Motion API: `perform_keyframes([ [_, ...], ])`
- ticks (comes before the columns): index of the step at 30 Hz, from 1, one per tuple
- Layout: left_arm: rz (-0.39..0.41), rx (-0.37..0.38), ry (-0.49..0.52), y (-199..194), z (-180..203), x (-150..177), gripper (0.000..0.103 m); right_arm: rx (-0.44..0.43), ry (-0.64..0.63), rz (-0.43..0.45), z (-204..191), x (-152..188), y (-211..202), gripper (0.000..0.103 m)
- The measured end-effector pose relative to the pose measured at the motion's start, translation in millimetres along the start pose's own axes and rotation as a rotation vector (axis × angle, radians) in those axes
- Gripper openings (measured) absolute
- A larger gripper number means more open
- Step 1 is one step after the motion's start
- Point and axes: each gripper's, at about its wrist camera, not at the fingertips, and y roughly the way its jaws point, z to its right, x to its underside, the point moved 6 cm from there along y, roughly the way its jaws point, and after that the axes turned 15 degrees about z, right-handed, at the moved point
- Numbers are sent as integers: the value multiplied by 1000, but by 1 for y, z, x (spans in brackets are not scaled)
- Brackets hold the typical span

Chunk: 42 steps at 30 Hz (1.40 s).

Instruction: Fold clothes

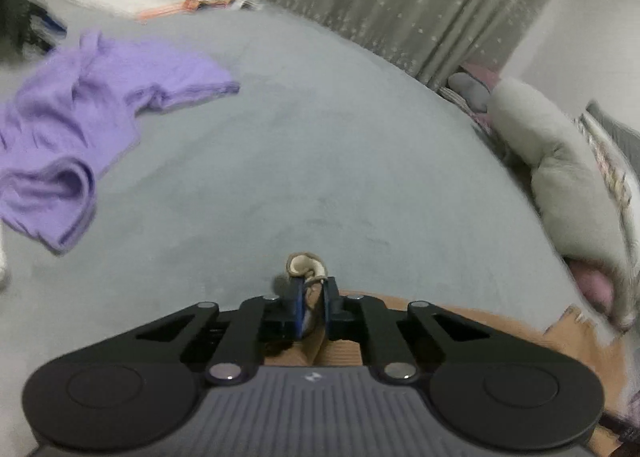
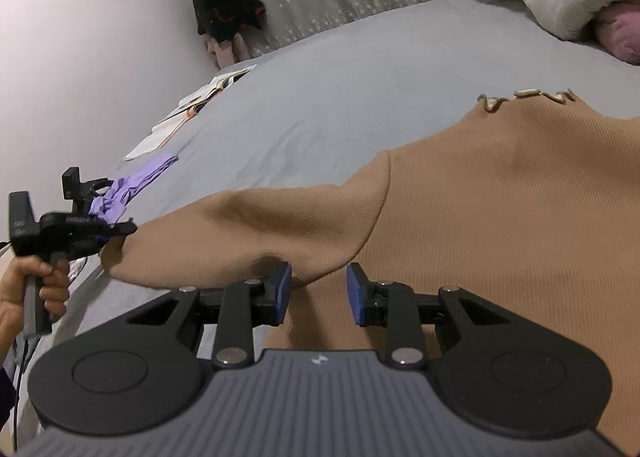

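The right hand-held gripper [image 2: 319, 289] is hovering with its jaws wide over the tan sweater [image 2: 500, 217], which is lying spread on the grey bed [image 2: 340, 97], collar away. Its sleeve [image 2: 248, 229] is stretching leftward, cuff clamped in the left hand-held gripper [image 1: 312, 303]. Farther off, a purple T-shirt [image 1: 72, 129] is lying crumpled.

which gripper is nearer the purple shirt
Left. The left gripper, clamping the tan sleeve, sits right beside the purple shirt; the right gripper hovers open over the tan top.
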Motion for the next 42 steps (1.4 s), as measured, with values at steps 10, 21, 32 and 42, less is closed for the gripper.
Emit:
perform_keyframes([
  [10,104,-4,-158,-69,-9,-23,7,-3,-59,-34,-12,10,-2,37],
  [21,32,-94,-153,-70,-29,-12,4,23,-207,-137,-34,1,43,43],
  [32,26,-157,-203,-78,-54,-8,6,44,-293,-32,-50,-7,21,44],
  [42,22,-29,-7,-89,24,-11,27,105,-375,-125,-57,8,26,46],
])
